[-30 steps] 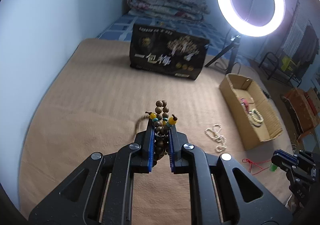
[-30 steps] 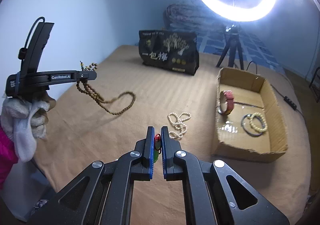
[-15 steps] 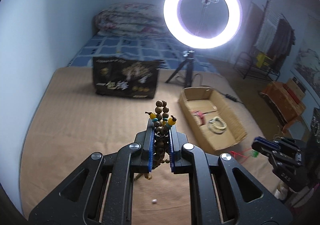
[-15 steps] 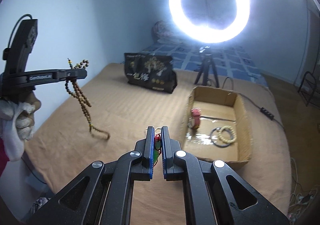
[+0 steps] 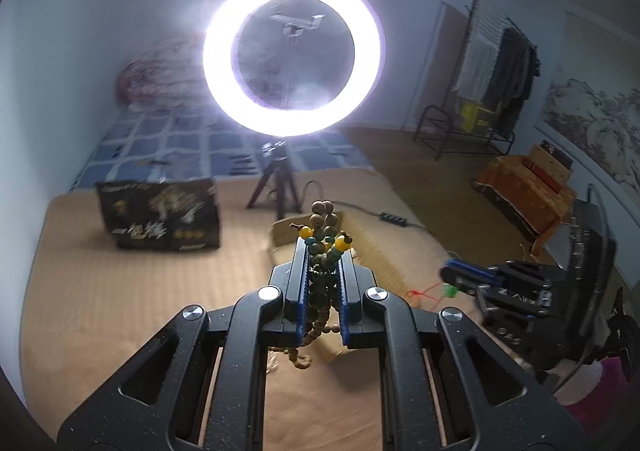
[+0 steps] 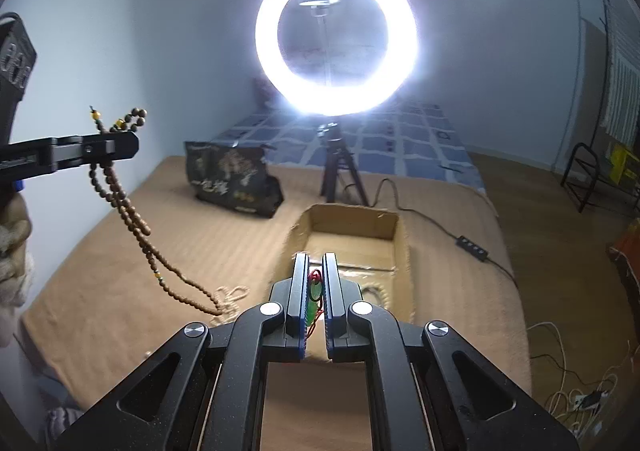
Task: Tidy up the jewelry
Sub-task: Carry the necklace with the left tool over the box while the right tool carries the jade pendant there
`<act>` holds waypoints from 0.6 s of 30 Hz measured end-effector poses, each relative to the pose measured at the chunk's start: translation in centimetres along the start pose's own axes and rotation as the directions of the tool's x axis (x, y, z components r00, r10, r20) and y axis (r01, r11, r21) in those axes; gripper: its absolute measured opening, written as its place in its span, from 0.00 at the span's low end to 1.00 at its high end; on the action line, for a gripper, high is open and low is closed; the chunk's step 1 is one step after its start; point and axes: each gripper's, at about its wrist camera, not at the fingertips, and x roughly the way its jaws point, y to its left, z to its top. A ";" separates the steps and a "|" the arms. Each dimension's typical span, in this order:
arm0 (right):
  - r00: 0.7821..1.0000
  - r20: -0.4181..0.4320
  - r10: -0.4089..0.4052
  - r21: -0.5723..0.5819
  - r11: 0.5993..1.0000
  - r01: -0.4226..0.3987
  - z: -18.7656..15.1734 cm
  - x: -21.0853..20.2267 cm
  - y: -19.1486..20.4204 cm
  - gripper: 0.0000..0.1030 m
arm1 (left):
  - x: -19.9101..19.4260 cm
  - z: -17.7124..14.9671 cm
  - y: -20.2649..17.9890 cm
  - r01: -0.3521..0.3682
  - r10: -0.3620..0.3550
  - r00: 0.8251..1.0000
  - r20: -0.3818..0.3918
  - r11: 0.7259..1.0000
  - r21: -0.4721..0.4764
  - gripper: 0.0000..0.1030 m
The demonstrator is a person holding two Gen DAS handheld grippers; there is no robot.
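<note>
Left tool grips wooden bead strand, hanging mostly downward.

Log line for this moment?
left gripper: shut on wooden bead strand | right gripper: shut on green pendant | cardboard box: ahead

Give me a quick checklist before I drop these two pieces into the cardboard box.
1. Left gripper shut on the wooden bead necklace: ok.
2. Right gripper shut on the green pendant with red cord: ok.
3. Necklace clear of the bed: not ok, its tail trails on the tan blanket.
4. Cardboard box open on top: ok.
5. Room left in the box: cannot tell, the right gripper hides much of its floor.
6. Left gripper over the box: not ok, it hangs left of it.
</note>
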 end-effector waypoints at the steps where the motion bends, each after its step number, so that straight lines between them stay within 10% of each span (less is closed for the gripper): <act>1: 1.000 -0.001 -0.002 0.006 1.000 0.002 0.2 0.3 -0.5 0.05 | 0.4 0.4 -0.7 0.008 -0.008 1.000 0.003 1.000 0.009 0.10; 18: 0.998 -0.043 -0.051 0.016 0.999 0.051 2.1 6.6 -4.9 0.05 | 8.6 0.8 -3.2 0.076 -0.076 0.995 -0.062 0.997 -0.001 0.10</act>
